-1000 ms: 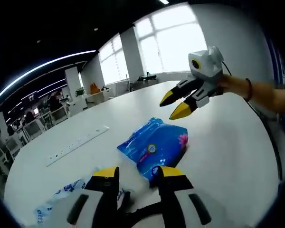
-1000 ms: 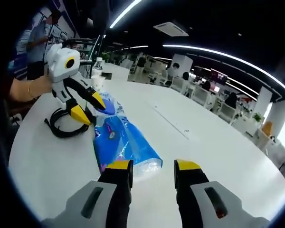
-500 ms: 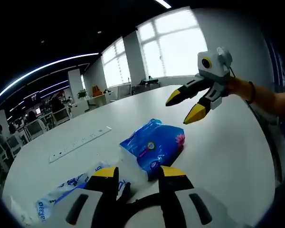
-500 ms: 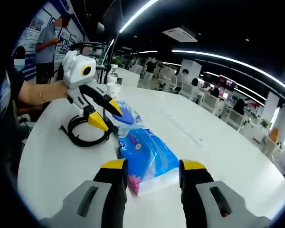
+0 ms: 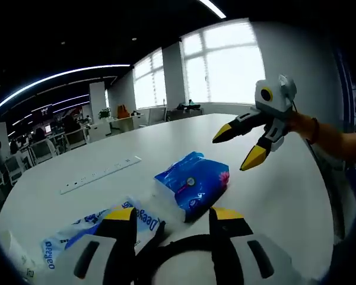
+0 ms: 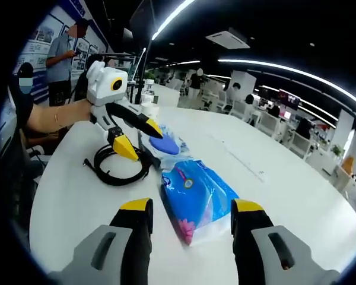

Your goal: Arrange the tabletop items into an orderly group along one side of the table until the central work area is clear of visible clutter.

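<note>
- A coiled black cable (image 6: 120,169) and a clear plastic wrapper with blue print (image 5: 92,228) lie on the round white table (image 6: 65,208), beside the blue soft tissue pack (image 6: 197,196).
- The tissue pack sits just ahead of the right gripper (image 6: 191,206).
- Both the right gripper and the left gripper (image 5: 172,214) are spread, gripping nothing.

My left gripper view looks low across the white table (image 5: 273,196) toward bright windows, blue tissue pack (image 5: 193,185) close at centre. My right gripper view faces the opposite way, toward the office, sharing that pack (image 6: 199,197) near centre.
</note>
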`<state>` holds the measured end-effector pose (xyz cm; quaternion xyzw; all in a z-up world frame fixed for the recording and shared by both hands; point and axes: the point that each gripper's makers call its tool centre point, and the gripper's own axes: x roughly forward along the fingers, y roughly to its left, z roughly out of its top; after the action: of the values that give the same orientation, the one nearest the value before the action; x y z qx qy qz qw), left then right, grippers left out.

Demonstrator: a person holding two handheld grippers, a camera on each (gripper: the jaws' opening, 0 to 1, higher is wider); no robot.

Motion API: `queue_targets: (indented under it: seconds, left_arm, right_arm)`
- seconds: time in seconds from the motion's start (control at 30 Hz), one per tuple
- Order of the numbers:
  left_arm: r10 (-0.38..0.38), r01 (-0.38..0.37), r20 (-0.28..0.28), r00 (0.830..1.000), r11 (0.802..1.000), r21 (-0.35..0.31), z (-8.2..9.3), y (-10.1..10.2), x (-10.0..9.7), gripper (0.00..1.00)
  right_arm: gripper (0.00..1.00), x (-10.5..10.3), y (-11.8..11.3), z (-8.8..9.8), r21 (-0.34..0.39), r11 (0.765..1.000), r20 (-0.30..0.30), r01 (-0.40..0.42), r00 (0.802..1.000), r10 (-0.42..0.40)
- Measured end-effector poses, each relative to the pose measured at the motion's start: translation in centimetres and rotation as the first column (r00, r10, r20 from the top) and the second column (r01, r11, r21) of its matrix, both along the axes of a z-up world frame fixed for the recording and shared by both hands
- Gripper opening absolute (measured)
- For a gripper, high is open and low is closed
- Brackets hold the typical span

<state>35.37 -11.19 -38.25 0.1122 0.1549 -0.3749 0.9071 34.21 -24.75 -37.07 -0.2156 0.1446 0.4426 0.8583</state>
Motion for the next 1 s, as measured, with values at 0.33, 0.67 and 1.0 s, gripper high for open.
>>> queue_targets:
  seconds: [0.33,0.67,1.0]
  left_arm:
    - [-0.033,0.033,0.012,0.999,0.999,-0.022,1.1,0.4,-1.8,0.6]
    - [-0.05,0.051,0.036,0.998,0.998,-0.021,1.6,2.1,-3.1,0.72]
    - [-0.085,0.092,0.104,0.991,0.994,-0.063,2.7,4.0,-4.4,0.74]
  right_arm:
    - [0.56,-1.7,1.6,0.2,0.0,0.999,-0.005,-0.047,0.999,0.047]
    - [0.62,-3.7,3.7,0.3,-0.002,0.995,-0.011,-0.098,0.995,0.098]
    - [0.68,-4.9,5.5,0.0,-0.012,0.993,-0.019,-0.114,0.993,0.114]
